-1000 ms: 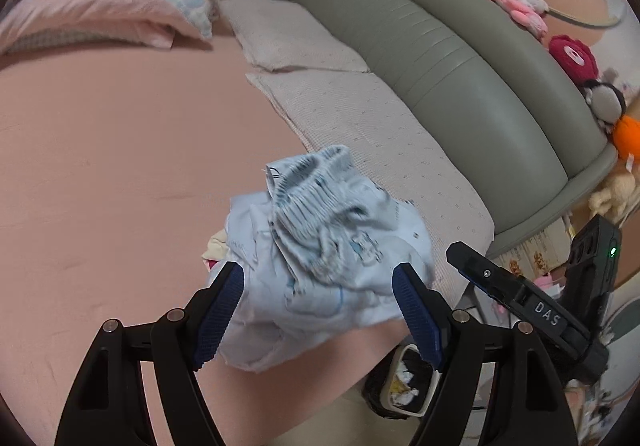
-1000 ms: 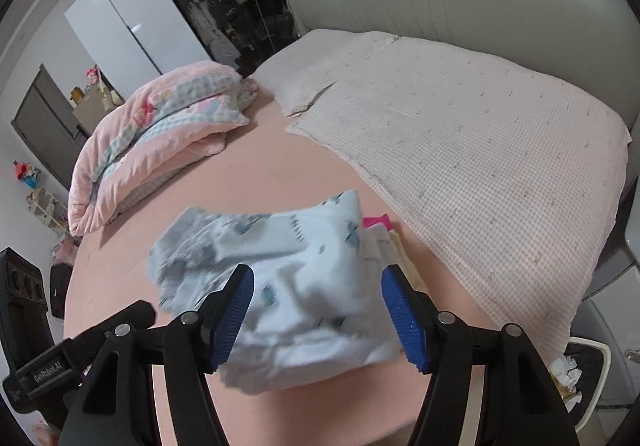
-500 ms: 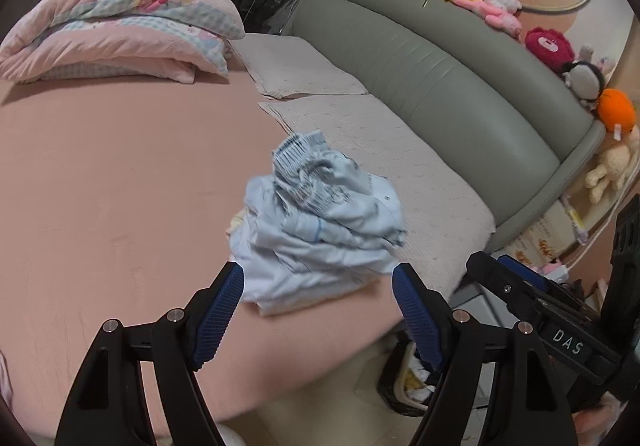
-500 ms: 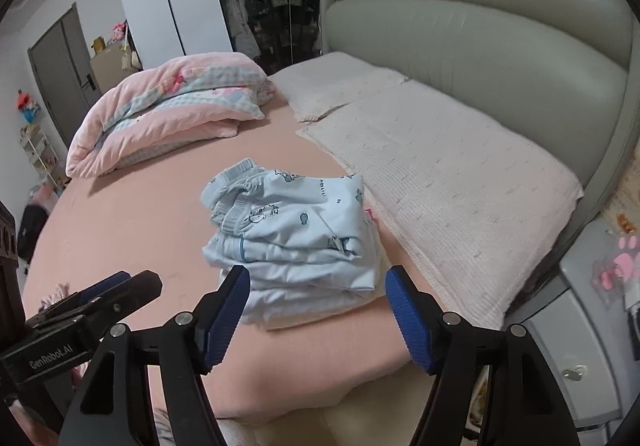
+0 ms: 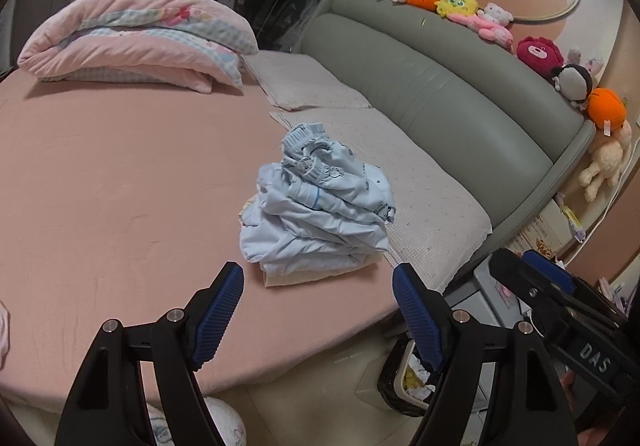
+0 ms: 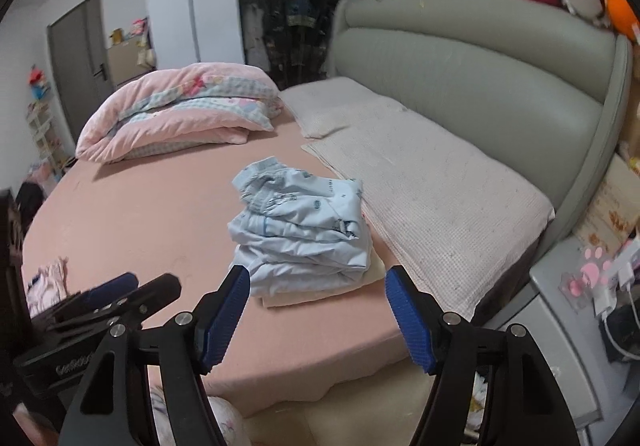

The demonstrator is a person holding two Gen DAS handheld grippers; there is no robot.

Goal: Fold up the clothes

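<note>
- Left tongs (image 5: 318, 308), black arms with blue ribbed pads, stand spread wide and pinch nothing; they hang over the near edge of the bed
- Right tongs (image 6: 318, 306), of the same build, are likewise spread and empty, just beside the left pair; each shows at the edge of the other's view
- Just beyond both pairs of tongs, near the bed's edge, lies the pile of folded pale blue printed clothes (image 5: 320, 215), with a gathered elastic waistband on top and a cream garment (image 6: 320, 292) as its lowest layer
- The pile rests on the salmon-pink bed sheet (image 5: 120, 185), with its right side touching the beige waffle-textured blanket (image 6: 448, 213)
- Left of the right tongs, a small pink-and-white garment (image 6: 46, 282) lies on the sheet, well apart from the pile
- Farther off, to the left, sits a folded pink patterned quilt (image 5: 136, 41)
- Behind the blanket rises the grey-green padded headboard (image 5: 440, 85), with a row of plush toys (image 5: 476, 17) along its top
</note>
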